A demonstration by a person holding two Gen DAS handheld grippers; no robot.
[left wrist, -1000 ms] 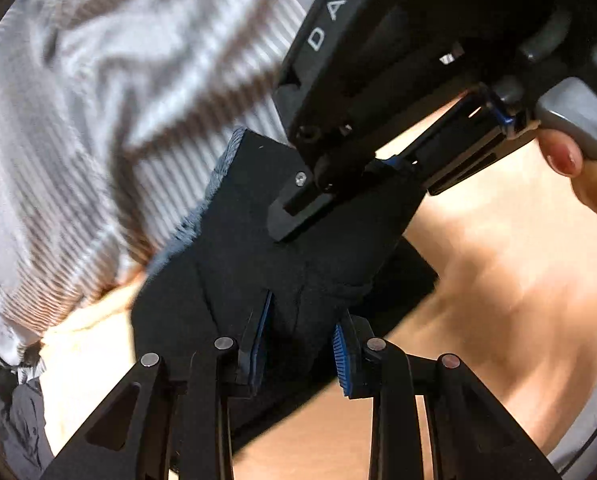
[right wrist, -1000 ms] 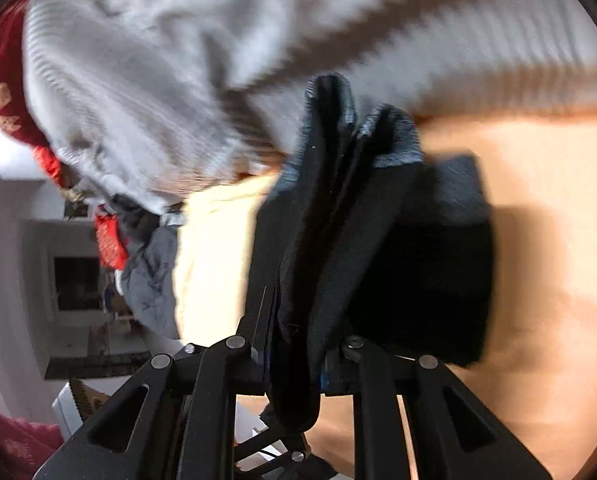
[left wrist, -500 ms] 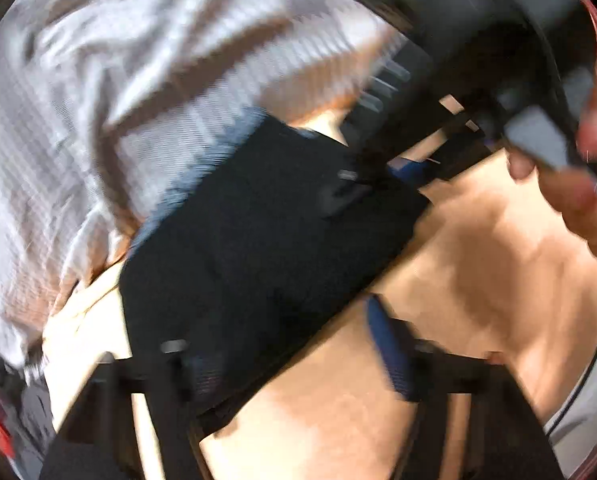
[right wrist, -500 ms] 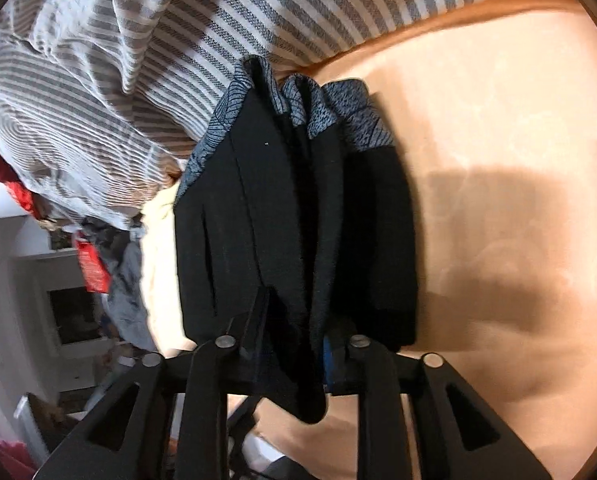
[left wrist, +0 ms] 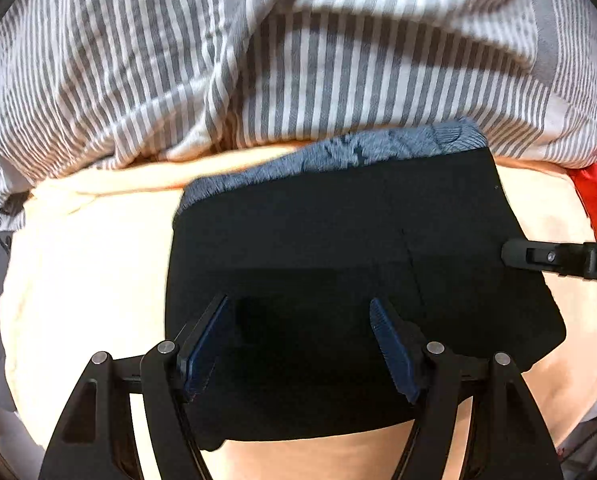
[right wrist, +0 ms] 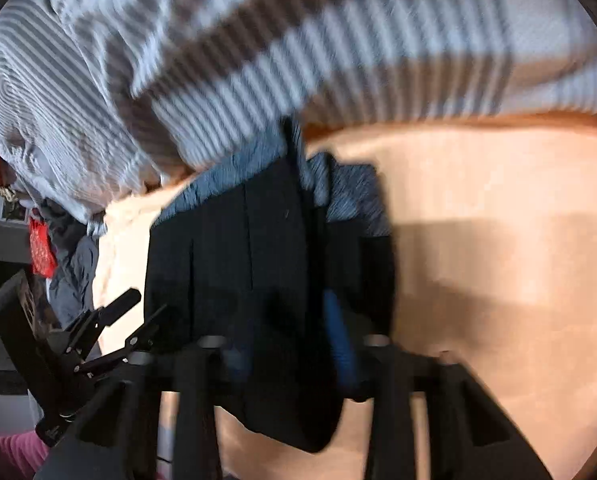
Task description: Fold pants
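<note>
The black pants [left wrist: 338, 240] lie folded into a compact rectangle on the peach sheet, with a blue-grey patterned waistband [left wrist: 338, 152] along the far edge. My left gripper [left wrist: 298, 340] is open, its blue pads spread over the near edge of the pants, holding nothing. A tip of the right gripper [left wrist: 538, 258] reaches in from the right onto the pants. In the blurred right wrist view the pants [right wrist: 258, 248] sit in front of my right gripper [right wrist: 286, 344], whose jaws stand apart around the cloth's thick folded edge.
A grey-and-white striped duvet [left wrist: 258, 60] is bunched behind the pants. The peach bed sheet [left wrist: 78, 260] surrounds them. Red cloth [left wrist: 594, 200] lies at the right edge. Dark clothes [right wrist: 70, 256] are piled off the bed's left side.
My left gripper has let go of the pants and opened wide. The pants now lie flat on the sheet. My right gripper's jaws have spread apart from their earlier pinch.
</note>
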